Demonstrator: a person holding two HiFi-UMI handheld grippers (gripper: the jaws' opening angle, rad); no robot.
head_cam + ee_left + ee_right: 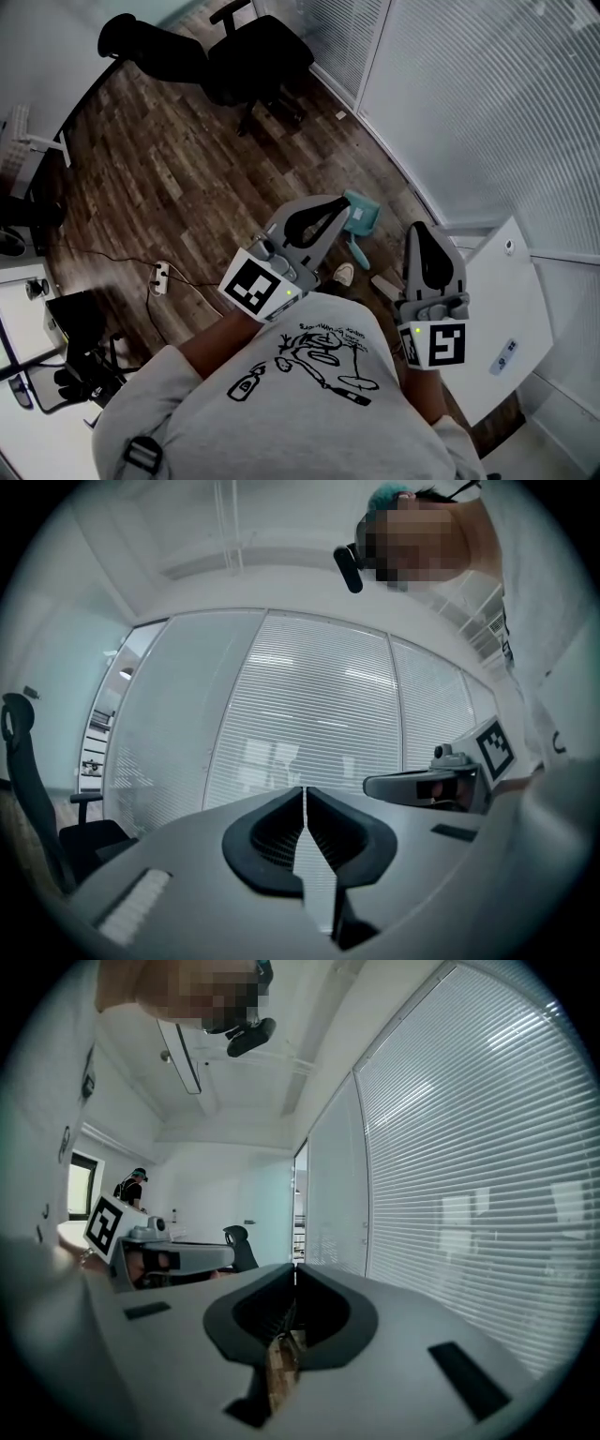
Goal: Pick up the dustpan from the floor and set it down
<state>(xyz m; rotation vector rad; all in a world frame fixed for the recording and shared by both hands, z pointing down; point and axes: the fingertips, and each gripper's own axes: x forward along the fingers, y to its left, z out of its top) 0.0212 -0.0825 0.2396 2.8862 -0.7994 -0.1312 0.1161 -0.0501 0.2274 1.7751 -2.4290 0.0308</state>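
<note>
A teal dustpan [364, 212] lies on the wood floor, its handle pointing back toward my feet. In the head view my left gripper [339, 202] hovers high above the floor, its tip overlapping the dustpan's left edge in the picture. My right gripper [419, 228] is held level to the dustpan's right. Both grippers are shut and empty. The left gripper view shows its jaws [304, 794] pressed together against the blinds, and the right gripper view shows the same closed jaws [294, 1274]. Neither gripper view shows the dustpan.
A white table [511, 309] stands at the right beside a glass wall with blinds [487, 103]. Black office chairs [258, 56] stand at the back. A power strip [161, 277] with a cable lies on the floor at the left. My shoe [344, 274] is near the dustpan handle.
</note>
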